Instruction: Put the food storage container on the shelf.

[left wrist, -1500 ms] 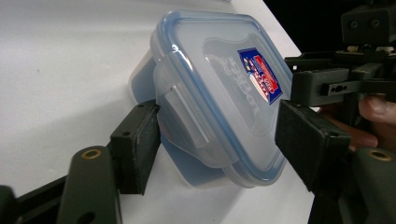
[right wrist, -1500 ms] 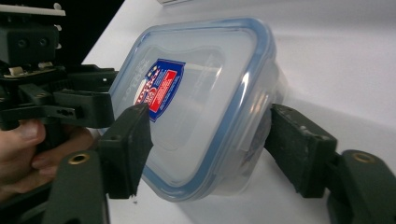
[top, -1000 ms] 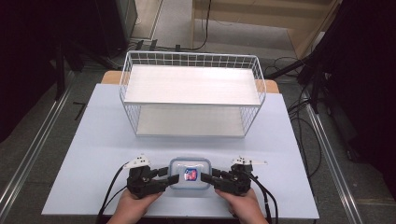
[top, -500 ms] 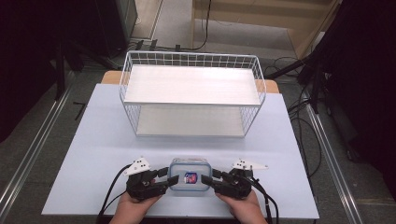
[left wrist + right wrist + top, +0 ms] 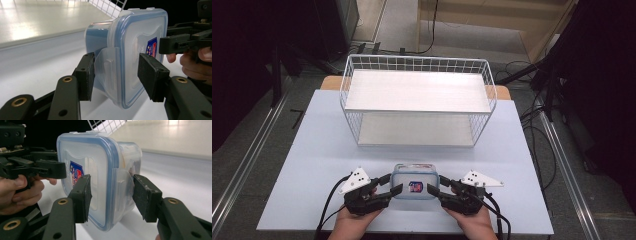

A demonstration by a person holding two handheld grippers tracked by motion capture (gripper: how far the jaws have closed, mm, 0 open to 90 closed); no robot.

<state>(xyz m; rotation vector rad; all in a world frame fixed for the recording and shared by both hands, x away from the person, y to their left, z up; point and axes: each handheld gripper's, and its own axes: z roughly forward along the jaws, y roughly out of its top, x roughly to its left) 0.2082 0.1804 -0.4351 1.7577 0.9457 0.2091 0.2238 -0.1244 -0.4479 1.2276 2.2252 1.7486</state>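
A clear plastic container [image 5: 415, 181] with a blue-rimmed lid and a small red-and-blue sticker sits at the near edge of a pale blue table [image 5: 312, 150], between two hand-held grippers. The left gripper [image 5: 388, 187] and right gripper [image 5: 436, 189] each straddle a side latch of the container, jaws partly open; whether the pads actually press the plastic cannot be told. Beyond stands a white wire basket [image 5: 417, 102] with a flat shelf.
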